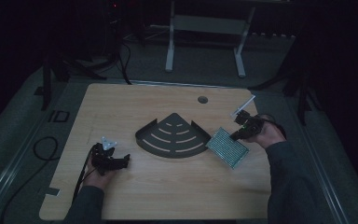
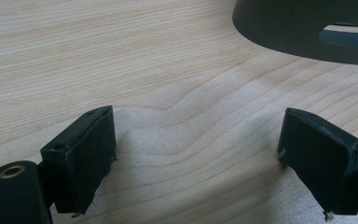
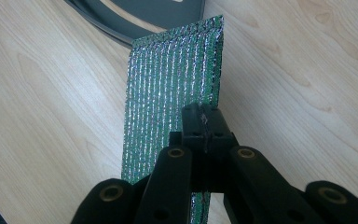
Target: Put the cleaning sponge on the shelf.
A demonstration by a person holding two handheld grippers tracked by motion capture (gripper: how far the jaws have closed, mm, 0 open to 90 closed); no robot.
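Green scouring pad [image 3: 172, 88] (near end behind fingers [image 3: 204, 128])

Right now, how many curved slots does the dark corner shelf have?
7 that I can see in the high view, cut into the dark corner shelf mid-table: three on its left half, three on its right half, one short slot near the top. Dim light may hide others.

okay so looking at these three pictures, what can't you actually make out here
- Underside of the green sparkly pad: the right gripper view gives one face only.
- Pad's near edge, right gripper view: covered by the right gripper, shut on it.
- Dark fan-shaped tray, left gripper view: cut off by the top edge.
- Left gripper, high view: too dim and small to read how its jaws stand.
- Room behind the table, high view: lost in darkness.
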